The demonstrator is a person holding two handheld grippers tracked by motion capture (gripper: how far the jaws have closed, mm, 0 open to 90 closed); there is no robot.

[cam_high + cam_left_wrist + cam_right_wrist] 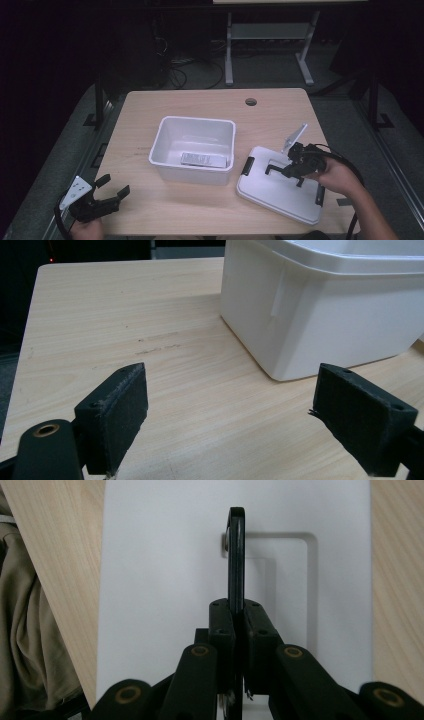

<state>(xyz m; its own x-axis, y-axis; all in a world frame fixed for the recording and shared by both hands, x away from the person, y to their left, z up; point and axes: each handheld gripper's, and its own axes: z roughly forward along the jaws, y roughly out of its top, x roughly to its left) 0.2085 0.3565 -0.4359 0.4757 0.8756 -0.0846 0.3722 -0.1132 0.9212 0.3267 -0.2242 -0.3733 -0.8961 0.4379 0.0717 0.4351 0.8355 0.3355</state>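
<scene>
A light wooden table [150, 205] is seen from above, with a white plastic bin [194, 149] standing open near its middle. A small flat packet [202, 159] is seen lying on the bin's floor, close to the near wall. To the right of the bin, just beside it, a white lid [272, 192] with black clips at its ends is laid flat on the table, turned at a slant.

The right gripper [287, 170] is held over the middle of the lid by a hand [336, 176] at the right edge of the table. In the right gripper view, its jaws are seen pressed together on the lid's black handle [236, 555], which stands up on edge from a recess in the lid.

The left gripper [111, 192] is held low at the near left corner of the table, well apart from the bin. Its jaws are spread wide, with nothing between them; in the left gripper view, bare wood and the bin's corner are seen beyond them.
</scene>
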